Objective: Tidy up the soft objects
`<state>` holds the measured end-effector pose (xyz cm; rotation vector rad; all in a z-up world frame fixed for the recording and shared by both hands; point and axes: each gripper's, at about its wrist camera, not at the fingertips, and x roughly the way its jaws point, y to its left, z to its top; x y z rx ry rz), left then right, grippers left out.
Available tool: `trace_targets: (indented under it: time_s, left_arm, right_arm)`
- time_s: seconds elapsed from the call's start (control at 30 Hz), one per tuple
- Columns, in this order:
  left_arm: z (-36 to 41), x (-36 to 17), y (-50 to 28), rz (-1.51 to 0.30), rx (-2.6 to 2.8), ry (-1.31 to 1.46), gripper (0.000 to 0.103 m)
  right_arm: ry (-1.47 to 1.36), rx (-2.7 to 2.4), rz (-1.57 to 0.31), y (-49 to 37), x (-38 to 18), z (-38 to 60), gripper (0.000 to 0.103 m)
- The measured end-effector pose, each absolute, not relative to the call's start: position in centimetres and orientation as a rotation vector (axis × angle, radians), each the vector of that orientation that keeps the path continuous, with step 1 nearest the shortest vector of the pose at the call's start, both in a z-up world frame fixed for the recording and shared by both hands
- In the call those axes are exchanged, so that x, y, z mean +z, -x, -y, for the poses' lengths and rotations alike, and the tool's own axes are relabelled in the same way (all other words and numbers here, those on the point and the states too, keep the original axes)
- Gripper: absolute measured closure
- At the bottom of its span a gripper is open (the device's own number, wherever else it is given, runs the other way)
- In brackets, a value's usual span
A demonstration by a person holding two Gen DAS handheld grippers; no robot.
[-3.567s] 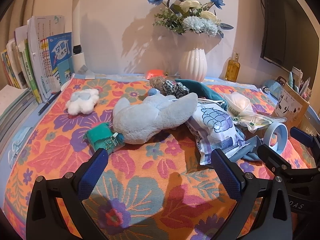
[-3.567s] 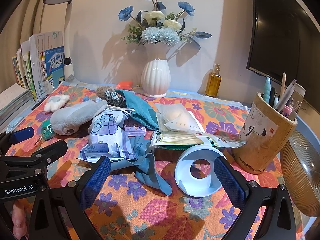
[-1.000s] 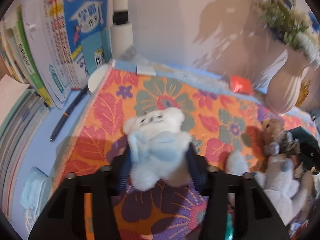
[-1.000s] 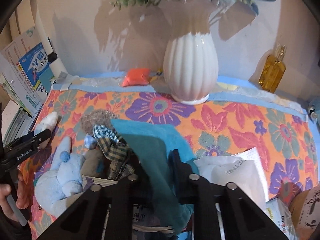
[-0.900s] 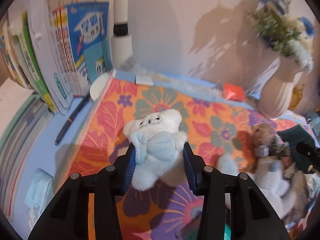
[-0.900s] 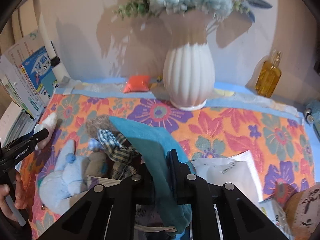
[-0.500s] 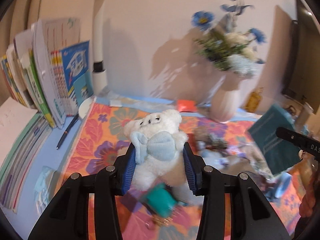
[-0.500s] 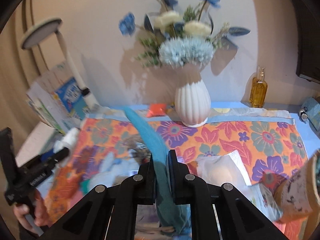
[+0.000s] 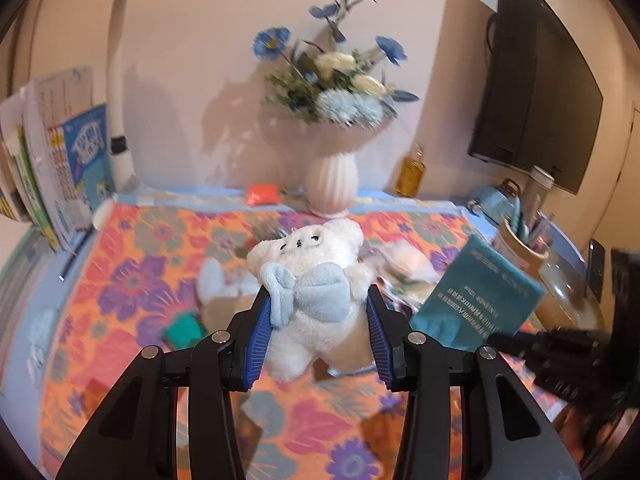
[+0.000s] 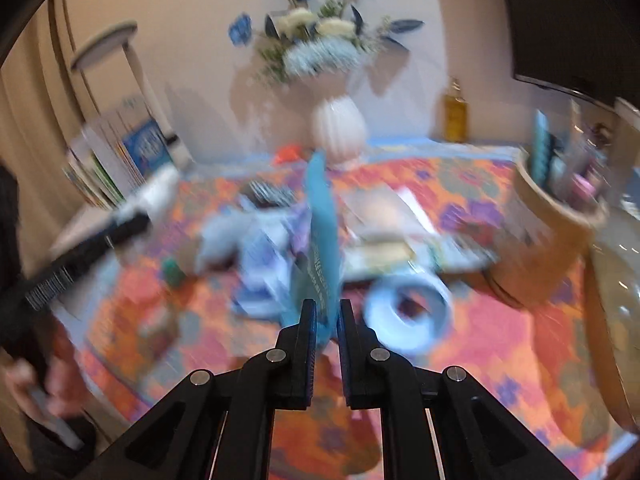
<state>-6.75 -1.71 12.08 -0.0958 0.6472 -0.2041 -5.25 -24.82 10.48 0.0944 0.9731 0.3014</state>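
Note:
My left gripper (image 9: pixel 318 312) is shut on a white plush bear (image 9: pixel 316 276) with a pale blue bow and holds it in the air above the flowered cloth. My right gripper (image 10: pixel 326 314) is shut on a flat teal pouch (image 10: pixel 322 240) that stands edge-on between its fingers; the pouch also shows in the left wrist view (image 9: pixel 476 308) at the right. A pale blue plush (image 10: pixel 224 240) lies on the cloth, blurred. The left gripper shows at the left of the right wrist view (image 10: pixel 120 224).
A white ribbed vase (image 9: pixel 332 184) of blue flowers stands at the back. Books (image 9: pixel 48 152) and a lamp (image 9: pixel 116 92) are at the left. A pen holder (image 10: pixel 548 236) stands at the right, a white tape ring (image 10: pixel 408 316) and packets lie mid-cloth, a small green object (image 9: pixel 184 330) at the left.
Both grippers have risen and pulled back from the table with their objects. The bear and the teal pouch are higher above the cloth, and both views are wider and blurred.

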Motion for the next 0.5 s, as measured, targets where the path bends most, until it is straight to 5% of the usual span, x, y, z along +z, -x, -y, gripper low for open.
trace_targets:
  time_s: [0.2,0.27,0.5]
  left_arm:
    - [2.4,10.4,7.9,-0.681,-0.224,0.096,0.062]
    - [2.0,10.2,8.1,-0.682,-0.223,0.089,0.061]
    - [1.2,9.4,7.7,-0.697,-0.226,0.100,0.061]
  right_arm:
    - [-0.206,0.278,-1.090,6.1,8.1,27.7,0.079]
    - [-0.239,0.267,-1.097,6.6,7.7,28.5,0.043]
    - [-0.247,0.232,-1.047,6.0,7.0,28.7,0.021]
